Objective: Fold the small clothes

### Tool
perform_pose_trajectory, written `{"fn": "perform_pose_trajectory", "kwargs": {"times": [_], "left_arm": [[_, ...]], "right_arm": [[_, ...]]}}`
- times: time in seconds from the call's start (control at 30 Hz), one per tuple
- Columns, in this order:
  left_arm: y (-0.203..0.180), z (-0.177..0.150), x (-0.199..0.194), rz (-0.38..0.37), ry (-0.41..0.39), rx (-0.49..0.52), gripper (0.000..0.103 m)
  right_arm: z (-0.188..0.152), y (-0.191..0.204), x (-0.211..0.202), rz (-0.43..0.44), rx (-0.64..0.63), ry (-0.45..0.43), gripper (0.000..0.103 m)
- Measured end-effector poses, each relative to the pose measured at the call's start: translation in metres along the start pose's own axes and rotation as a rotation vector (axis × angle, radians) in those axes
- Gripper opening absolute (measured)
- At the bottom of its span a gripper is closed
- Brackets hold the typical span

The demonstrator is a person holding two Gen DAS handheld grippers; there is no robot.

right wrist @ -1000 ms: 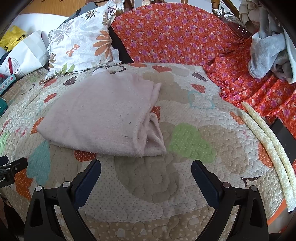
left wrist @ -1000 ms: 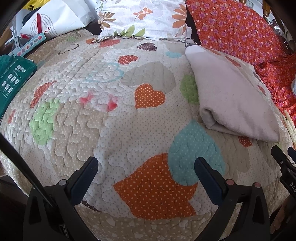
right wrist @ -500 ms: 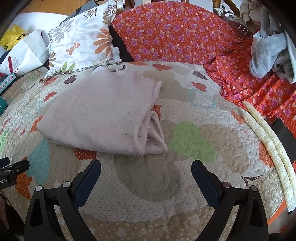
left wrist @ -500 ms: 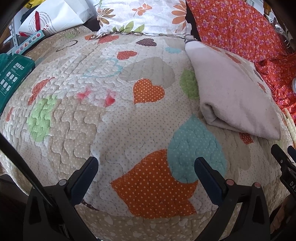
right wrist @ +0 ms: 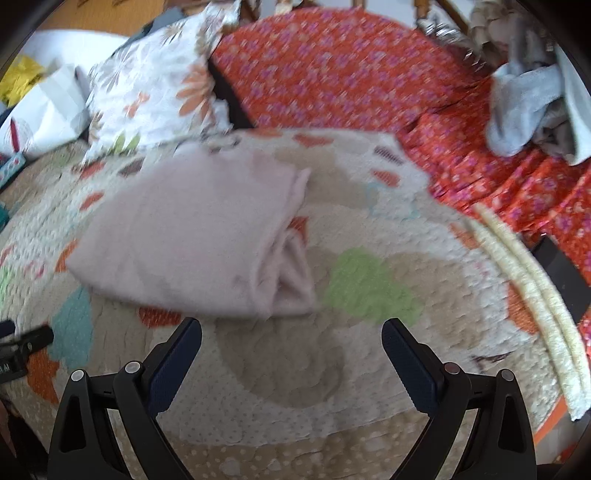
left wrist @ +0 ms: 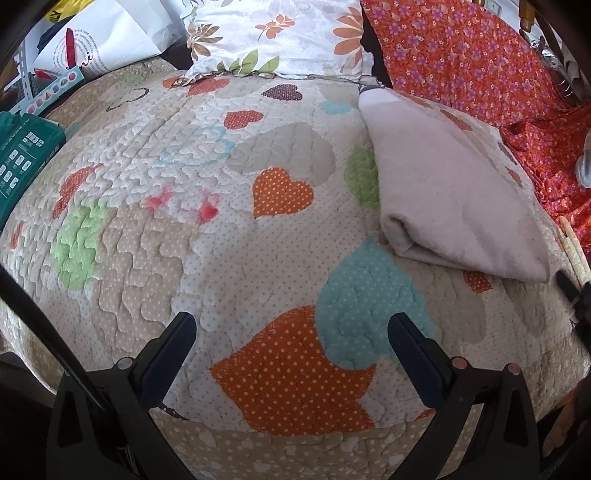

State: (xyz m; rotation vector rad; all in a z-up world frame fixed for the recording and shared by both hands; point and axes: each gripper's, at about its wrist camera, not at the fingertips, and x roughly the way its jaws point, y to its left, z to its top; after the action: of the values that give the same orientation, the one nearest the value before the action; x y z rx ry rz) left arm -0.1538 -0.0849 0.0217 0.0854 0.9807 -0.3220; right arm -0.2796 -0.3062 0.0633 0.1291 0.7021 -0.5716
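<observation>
Right tongs [right wrist: 291, 343] shifted, blurring view, both tongs apart, folded garment [right wrist: 192, 236] flat on quilt [left wrist: 221, 258].

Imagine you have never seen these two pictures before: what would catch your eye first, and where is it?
Most striking is the pale pink folded garment lying on the heart-patterned quilt, just ahead of the open right gripper. Behind it a bright orange floral cover spreads across the back, with a flowered pillow beside it. The left gripper is open over bare quilt.
</observation>
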Motion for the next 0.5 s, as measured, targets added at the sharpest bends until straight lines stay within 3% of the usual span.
{"fn": "perform_pose_trajectory", "kwargs": {"times": [0.13,0.17,0.2,0.23,0.3,0.4,0.43,0.5], "left_arm": [[-0.003,0.000,-0.001,-0.007,-0.001,0.012,0.103],[-0.004,-0.001,-0.001,-0.011,0.002,0.014,0.103],[-0.005,-0.001,-0.002,-0.013,0.001,0.015,0.103],[-0.005,-0.002,-0.003,-0.014,-0.002,0.017,0.103],[-0.007,-0.003,-0.005,-0.009,-0.013,0.027,0.103],[-0.007,-0.004,-0.007,-0.003,-0.023,0.035,0.103],[-0.006,-0.004,-0.007,-0.004,-0.022,0.035,0.103],[-0.006,-0.004,-0.007,-0.008,-0.019,0.030,0.103]], "right_arm": [[0.028,-0.009,-0.007,0.033,0.033,-0.062,0.099],[0.036,-0.009,-0.003,0.079,0.040,-0.044,0.089],[0.044,-0.009,0.004,0.136,0.057,-0.018,0.073],[0.048,-0.008,0.011,0.173,0.073,0.006,0.066],[0.056,-0.004,0.033,0.255,0.101,0.069,0.038],[0.052,0.005,0.079,0.330,0.122,0.198,0.034],[0.045,0.004,0.098,0.298,0.123,0.257,0.034],[0.035,-0.005,0.108,0.288,0.167,0.272,0.040]]}}
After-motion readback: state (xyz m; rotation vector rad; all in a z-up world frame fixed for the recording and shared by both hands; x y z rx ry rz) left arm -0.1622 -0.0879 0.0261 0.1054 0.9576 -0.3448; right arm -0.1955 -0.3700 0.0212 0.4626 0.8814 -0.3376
